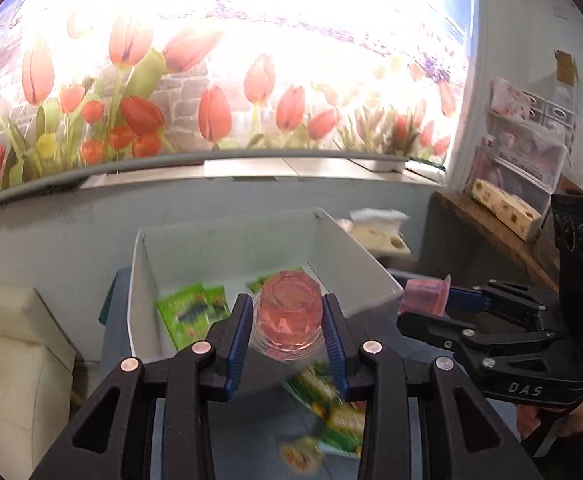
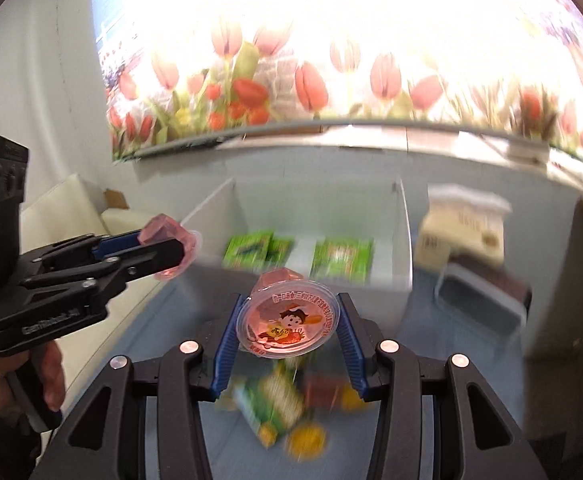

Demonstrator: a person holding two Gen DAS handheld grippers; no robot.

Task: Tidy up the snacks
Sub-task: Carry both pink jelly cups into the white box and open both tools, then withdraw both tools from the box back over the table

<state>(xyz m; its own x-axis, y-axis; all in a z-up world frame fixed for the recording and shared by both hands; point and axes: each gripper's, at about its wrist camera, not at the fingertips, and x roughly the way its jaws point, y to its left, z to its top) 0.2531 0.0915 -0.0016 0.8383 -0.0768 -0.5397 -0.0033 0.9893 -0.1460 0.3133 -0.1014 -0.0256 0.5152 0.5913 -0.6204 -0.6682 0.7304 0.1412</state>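
Between the blue pads of my left gripper sits a pink jelly cup, base towards the camera; the gripper is shut on it. My right gripper is shut on a second pink jelly cup, its printed lid facing the camera. Each gripper shows in the other's view: the right gripper with its cup, and the left gripper with its cup. Both hang in front of an open white box that holds green snack packets.
Loose colourful snack packs lie blurred on the blue table below the grippers. A beige box and a grey tray stand right of the white box. A white cushion is at the left, a wooden shelf at the right.
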